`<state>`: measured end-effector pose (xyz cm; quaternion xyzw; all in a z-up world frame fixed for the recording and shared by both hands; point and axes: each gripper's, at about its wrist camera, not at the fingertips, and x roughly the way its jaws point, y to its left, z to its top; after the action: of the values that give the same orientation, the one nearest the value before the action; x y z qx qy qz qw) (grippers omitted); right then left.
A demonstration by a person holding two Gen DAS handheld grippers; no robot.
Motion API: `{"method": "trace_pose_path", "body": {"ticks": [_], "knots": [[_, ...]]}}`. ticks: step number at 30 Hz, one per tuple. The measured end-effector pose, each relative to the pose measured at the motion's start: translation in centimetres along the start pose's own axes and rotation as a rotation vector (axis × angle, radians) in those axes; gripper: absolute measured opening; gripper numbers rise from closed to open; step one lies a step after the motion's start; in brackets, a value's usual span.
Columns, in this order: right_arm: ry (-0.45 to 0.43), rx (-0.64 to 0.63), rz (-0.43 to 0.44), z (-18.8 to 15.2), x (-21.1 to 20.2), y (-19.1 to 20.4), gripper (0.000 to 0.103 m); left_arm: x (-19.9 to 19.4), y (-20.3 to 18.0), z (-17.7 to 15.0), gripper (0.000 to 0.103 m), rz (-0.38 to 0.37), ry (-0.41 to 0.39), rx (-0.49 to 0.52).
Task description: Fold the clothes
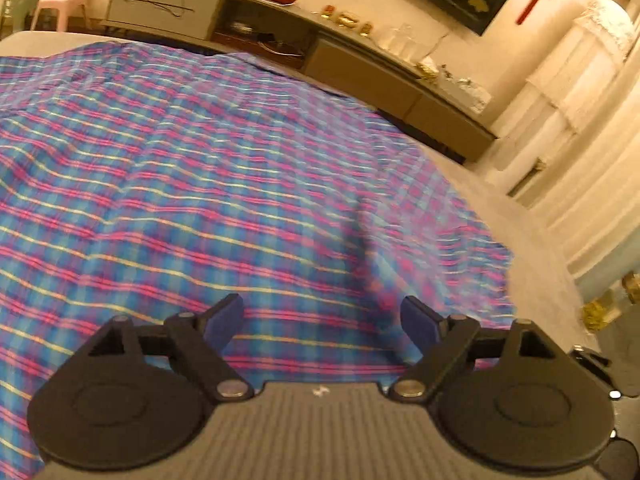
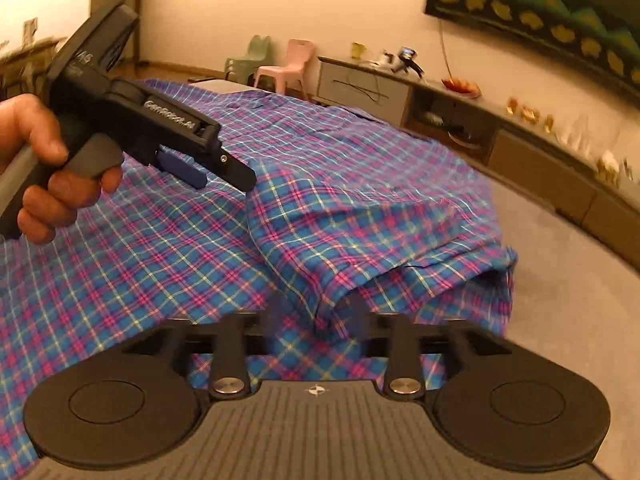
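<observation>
Warm-lit living rm, grey table (image 2: 560, 280), plaid shirt (image 2: 320, 200) part-folded, job approx. half done.

Spread across the table w/ low sideboard (image 1: 360, 64) behind; right side of shirt already turned in over the body as a thick layered flap, sleeve end poking out at flap's near corner. Remaining, by the look of it: left side still flat & unfolded, then the lengthwise fold(s) & a smoothing pass. Left gripper (image 1: 322, 316) over shirt's near part, spread wide, nothing between pads, not touching cloth. Right gripper (image 2: 316, 312) just beside flap's near corner, fingertips blurred; parted, no pinch on cloth visible, so apparently released. Person's hand (image 2: 36, 168) on left tool's handle, above shirt's unfolded side.
</observation>
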<state>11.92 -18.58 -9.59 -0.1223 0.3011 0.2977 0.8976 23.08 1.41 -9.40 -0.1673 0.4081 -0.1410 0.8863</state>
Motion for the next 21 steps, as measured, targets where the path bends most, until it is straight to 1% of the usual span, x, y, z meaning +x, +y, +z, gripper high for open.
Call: {"method": "trace_pose_path", "body": {"ticks": [1, 4, 6, 7, 9, 11, 14, 15, 16, 17, 18, 19, 21], "knots": [[-0.006, 0.048, 0.022, 0.1, -0.2, -0.6, 0.063, -0.1, -1.0, 0.1, 0.088, -0.002, -0.007, 0.027], [-0.041, 0.217, 0.088, 0.4, -0.8, -2.3, 0.065, -0.4, -3.5, 0.6, 0.088, 0.005, -0.035, 0.111], [-0.084, 0.329, 0.1, 0.8, -1.4, -3.9, 0.068, -0.3, -4.3, 0.9, 0.088, 0.007, -0.045, 0.12], [-0.102, 0.365, 0.095, 1.1, -1.3, -4.4, 0.073, -0.3, -4.2, 0.9, 0.088, 0.006, -0.048, 0.093], [-0.11, 0.402, 0.065, 1.9, -0.1, -5.2, 0.079, -0.3, -3.9, 1.0, 0.088, 0.004, -0.053, 0.037], [-0.096, 0.436, 0.032, 2.5, 1.5, -6.0, 0.079, -0.8, -2.8, 0.5, 0.088, 0.008, -0.059, -0.024], [-0.028, 0.495, 0.055, 2.8, 4.6, -6.9, 0.078, -1.0, -1.4, -0.1, 0.088, 0.0, -0.045, -0.087], [0.001, 0.488, 0.043, 2.9, 5.6, -6.6, 0.075, -1.0, -1.1, -0.2, 0.088, -0.006, -0.036, -0.091], [0.014, 0.46, 0.027, 3.0, 6.1, -5.9, 0.069, -1.1, -1.0, -0.1, 0.088, -0.012, -0.038, -0.087], [0.026, 0.425, 0.008, 3.1, 6.6, -5.1, 0.057, -1.1, -0.9, 0.1, 0.088, -0.018, -0.039, -0.084], [0.035, 0.369, -0.017, 3.4, 6.9, -4.1, 0.024, -1.3, -0.8, 0.3, 0.088, -0.025, -0.041, -0.081], [0.038, 0.314, -0.041, 3.7, 7.1, -3.2, 0.015, -1.7, -0.6, 0.4, 0.088, -0.042, -0.049, -0.083], [0.007, 0.222, -0.074, 3.9, 6.6, -1.4, 0.009, -2.0, -0.6, 1.2, 0.09, -0.083, -0.062, -0.093]]}}
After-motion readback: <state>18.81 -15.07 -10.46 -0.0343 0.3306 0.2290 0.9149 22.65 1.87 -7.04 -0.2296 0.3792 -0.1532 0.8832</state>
